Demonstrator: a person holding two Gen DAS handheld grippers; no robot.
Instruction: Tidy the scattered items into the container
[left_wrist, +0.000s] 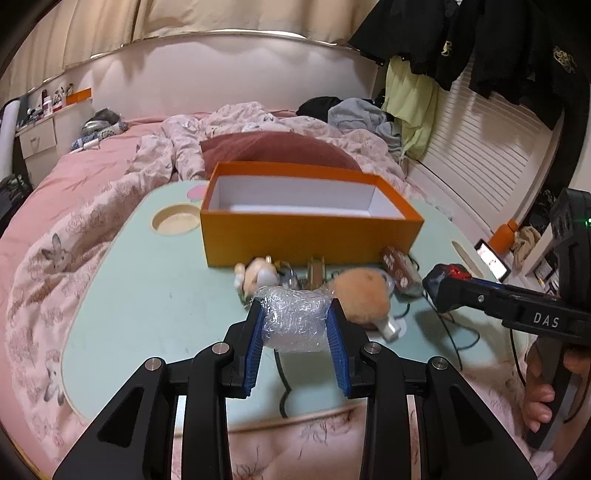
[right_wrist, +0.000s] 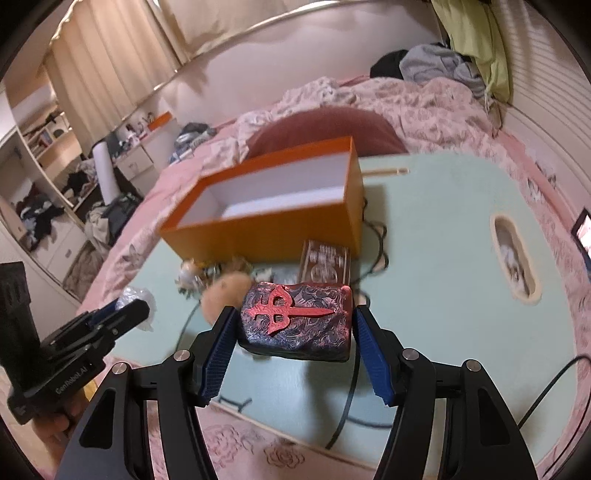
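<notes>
Left gripper (left_wrist: 295, 314) clamps a plastic-wrapped roll (left_wrist: 293, 319). Right gripper (right_wrist: 293, 328) clamps a patterned box (right_wrist: 295, 319). Orange container (left_wrist: 310, 229) sits ahead of both.

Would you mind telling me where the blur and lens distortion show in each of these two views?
Left wrist view: the orange box rim and fluffy ball are smeared, while the bubble-wrapped bundle stays sharp; the headboard bows. Right wrist view: the box and table clutter blur, the patterned block is crisp, and the corners go dark.
</notes>
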